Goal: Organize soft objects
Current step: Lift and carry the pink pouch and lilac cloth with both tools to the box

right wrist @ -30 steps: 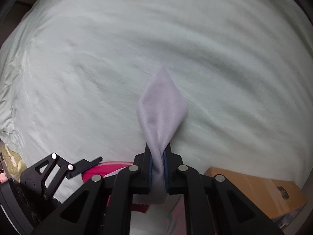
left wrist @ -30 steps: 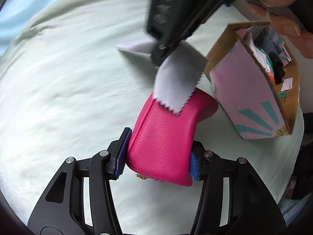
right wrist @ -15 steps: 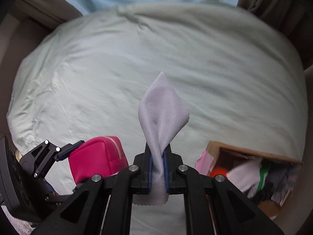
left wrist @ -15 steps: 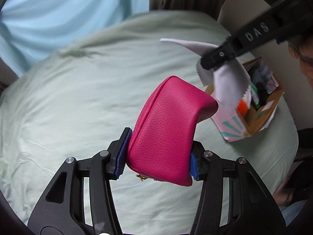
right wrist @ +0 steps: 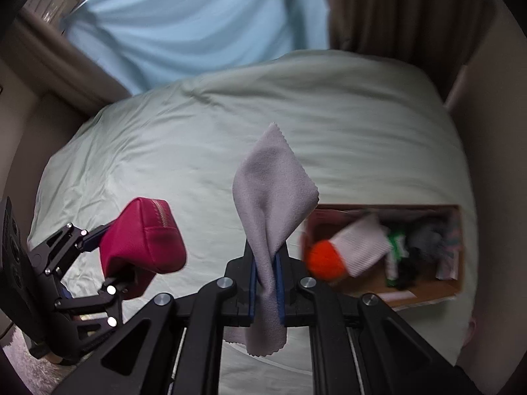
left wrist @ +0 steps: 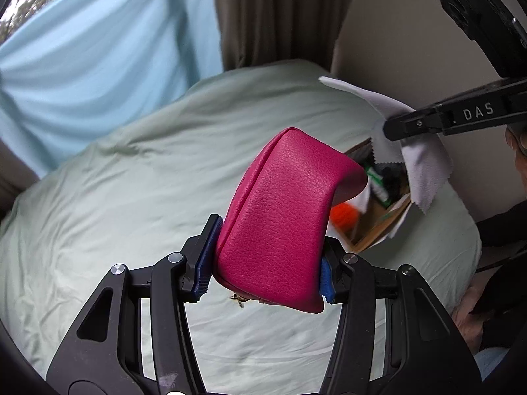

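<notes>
My left gripper (left wrist: 265,263) clamps the pouch (left wrist: 283,217) by its end; my right gripper (right wrist: 266,291), fully closed, pinches the cloth (right wrist: 271,204). The overhanging pouch may twist free.

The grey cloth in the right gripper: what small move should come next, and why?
Probably carry the grey cloth over the open cardboard box and lower it. The right gripper pinches the cloth above the bed, and the box already holds soft items.

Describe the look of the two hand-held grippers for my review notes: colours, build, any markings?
Both are black plastic linkage frames with silver pivot bolts and blue ribbed pads. The right hand-held gripper shows white "DAS" lettering and a green indicator light in the left wrist view. The left hand-held gripper matches it.
</notes>
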`<state>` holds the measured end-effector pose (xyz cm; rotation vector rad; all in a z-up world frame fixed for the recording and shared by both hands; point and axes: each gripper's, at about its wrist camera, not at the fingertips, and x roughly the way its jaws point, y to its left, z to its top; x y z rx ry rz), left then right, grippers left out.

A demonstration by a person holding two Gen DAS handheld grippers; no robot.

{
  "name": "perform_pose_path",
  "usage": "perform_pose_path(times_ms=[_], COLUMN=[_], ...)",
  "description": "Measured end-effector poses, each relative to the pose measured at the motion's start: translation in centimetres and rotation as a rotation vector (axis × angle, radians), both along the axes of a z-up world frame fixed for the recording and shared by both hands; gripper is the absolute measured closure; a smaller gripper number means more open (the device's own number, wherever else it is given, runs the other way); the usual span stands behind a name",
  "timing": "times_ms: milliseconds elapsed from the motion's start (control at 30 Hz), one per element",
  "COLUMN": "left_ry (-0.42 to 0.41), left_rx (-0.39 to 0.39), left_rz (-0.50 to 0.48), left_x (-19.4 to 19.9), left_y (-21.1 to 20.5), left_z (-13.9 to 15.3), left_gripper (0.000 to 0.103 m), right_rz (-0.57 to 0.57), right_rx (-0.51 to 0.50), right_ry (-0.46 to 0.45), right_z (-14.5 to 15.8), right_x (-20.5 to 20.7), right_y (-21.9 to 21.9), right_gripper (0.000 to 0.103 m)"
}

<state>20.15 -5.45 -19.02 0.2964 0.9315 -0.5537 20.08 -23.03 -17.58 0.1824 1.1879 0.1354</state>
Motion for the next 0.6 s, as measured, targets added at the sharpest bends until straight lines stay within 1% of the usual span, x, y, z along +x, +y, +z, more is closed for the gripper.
perform_pose_path(times_ms=[133, 233, 333, 433, 600], left_ry=[0.001, 0.017, 0.063, 0.113, 0.185], left_rx=[-0.011, -0.005, -0.017, -0.021, 0.003], left_rz=[-0.008, 0.011, 0.051, 0.089, 0.148], left_x=[-0.6, -0.9, -0.8, -0.4, 0.7], left_y=[-4.0, -6.8, -9.8, -12.2, -16.0], left_z=[0.7, 0.1, -1.2, -3.3, -7.3], left_gripper=[0.056, 0.056, 0.056, 0.056, 0.056], right_rz=[-0.044, -0.059, -0.07, -0.076, -0.042], right_rx=[-0.013, -0.02, -0.022, -0.009, -0.02], right_ry=[-0.008, -0.002, 0.016, 0.043, 0.1], right_z=[0.9, 0.9, 0.0, -1.5, -5.6], right_x=[-1.6, -2.4, -2.7, -2.5, -1.0], right_y=[-5.0, -8.3, -11.8, -14.9, -18.9], right_gripper=[0.094, 0.094, 0.094, 0.094, 0.094])
